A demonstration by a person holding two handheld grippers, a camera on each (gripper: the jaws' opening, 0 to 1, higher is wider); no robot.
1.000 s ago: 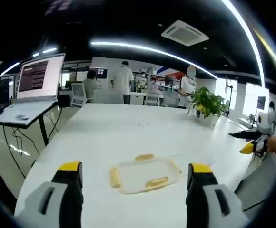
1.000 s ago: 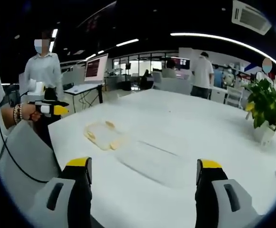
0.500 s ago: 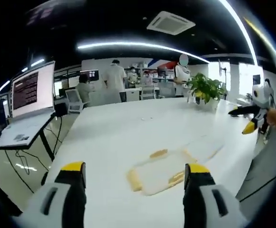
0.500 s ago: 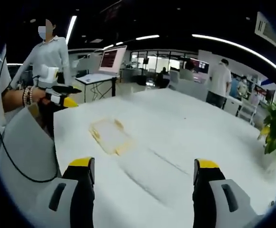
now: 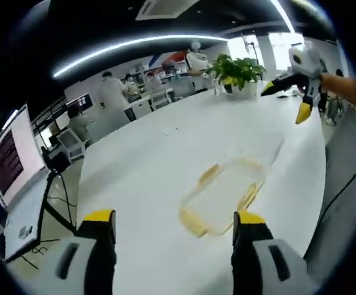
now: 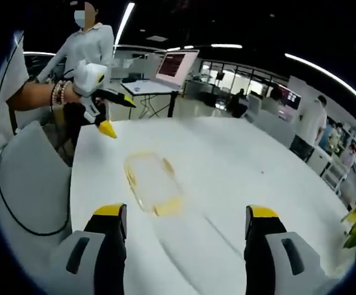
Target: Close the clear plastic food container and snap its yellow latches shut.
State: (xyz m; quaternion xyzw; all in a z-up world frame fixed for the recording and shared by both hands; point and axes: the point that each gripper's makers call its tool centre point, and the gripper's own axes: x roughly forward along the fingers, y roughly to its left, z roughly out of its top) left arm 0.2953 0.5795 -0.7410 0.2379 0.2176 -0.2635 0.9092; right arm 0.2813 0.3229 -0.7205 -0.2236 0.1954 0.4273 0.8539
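Container (image 5: 224, 196) lies flat on the worktop (image 5: 153, 160), ahead of the left gripper (image 5: 173, 236), beyond its right jaw. Both grippers' jaws are wide apart, empty. Likely light, slick, flexy; press the yellow latches (image 5: 192, 222) at the rim.

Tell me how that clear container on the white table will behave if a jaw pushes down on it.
The clear container looks thin, low and apparently empty, so it is probably light. On the smooth white table it would likely slide rather than tip. Its yellow latches may flex on their hinges.
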